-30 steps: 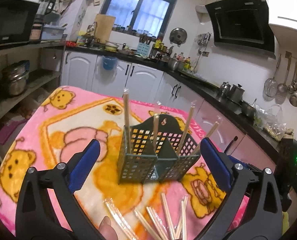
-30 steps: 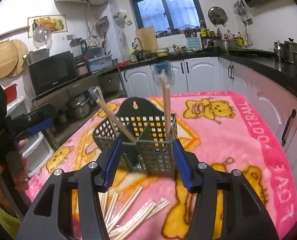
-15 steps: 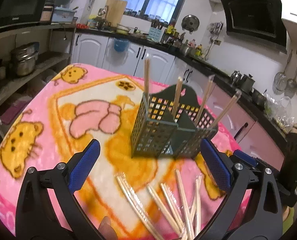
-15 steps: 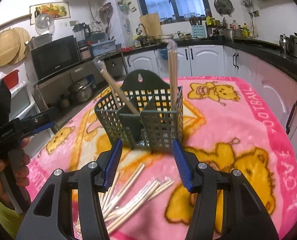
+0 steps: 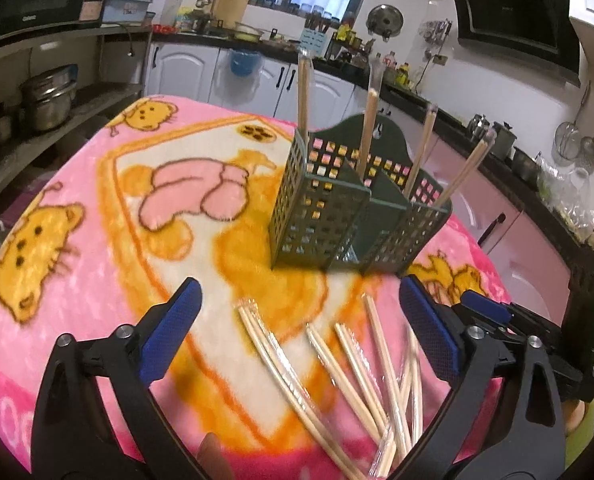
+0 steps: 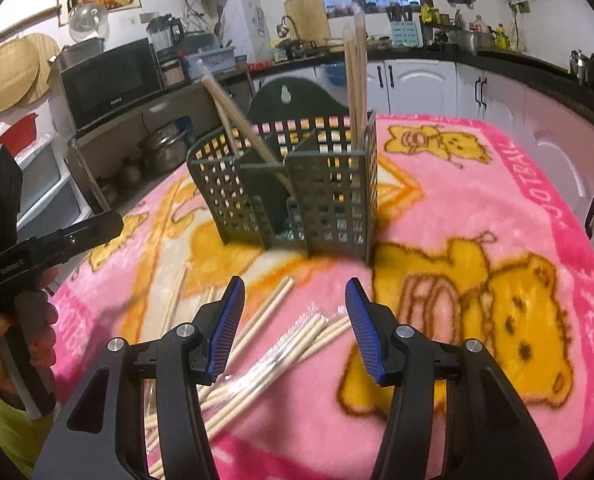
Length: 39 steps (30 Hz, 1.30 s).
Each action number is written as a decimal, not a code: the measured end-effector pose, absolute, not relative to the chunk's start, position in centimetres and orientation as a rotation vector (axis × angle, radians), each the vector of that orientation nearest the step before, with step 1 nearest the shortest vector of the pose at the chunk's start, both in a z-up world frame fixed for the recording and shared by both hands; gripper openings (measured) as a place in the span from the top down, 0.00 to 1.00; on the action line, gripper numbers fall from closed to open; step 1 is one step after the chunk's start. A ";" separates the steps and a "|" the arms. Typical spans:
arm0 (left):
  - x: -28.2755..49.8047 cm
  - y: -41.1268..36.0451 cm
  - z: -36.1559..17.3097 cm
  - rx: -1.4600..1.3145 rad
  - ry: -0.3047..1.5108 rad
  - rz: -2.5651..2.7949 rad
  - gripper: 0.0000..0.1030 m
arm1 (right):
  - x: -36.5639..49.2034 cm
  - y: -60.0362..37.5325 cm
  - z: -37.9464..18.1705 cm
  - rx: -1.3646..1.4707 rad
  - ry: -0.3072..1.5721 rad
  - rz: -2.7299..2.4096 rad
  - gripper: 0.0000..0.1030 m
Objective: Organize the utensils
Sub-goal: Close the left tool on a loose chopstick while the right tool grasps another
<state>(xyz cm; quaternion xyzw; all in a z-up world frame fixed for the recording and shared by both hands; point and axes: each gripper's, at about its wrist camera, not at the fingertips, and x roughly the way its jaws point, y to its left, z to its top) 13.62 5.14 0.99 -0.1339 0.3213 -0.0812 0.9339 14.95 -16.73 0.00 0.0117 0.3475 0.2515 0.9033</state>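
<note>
Left gripper (image 5: pixel 299 326) hangs over the loose chopsticks (image 5: pixel 349 364) on the pink blanket (image 5: pixel 77 280), jaws wide but closing, nothing between them. Right gripper (image 6: pixel 295 322), jaws half apart and empty, hovers above the same pile, just before the green caddy (image 6: pixel 297 184), where more sticks stand upright.

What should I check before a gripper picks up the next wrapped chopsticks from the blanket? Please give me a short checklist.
1. Left gripper empty, jaws closing slightly: ok.
2. Right gripper empty, nothing between pads: ok.
3. Loose chopsticks reachable on the blanket: ok.
4. One pair separated from the overlapping pile: not ok.
5. Green holder standing upright: ok.
6. Free space in a compartment: cannot tell.
</note>
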 end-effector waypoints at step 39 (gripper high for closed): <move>19.9 2.2 -6.2 -0.243 0.940 -0.267 0.95 | 19.1 -15.1 -4.4 0.076 0.896 0.554 0.88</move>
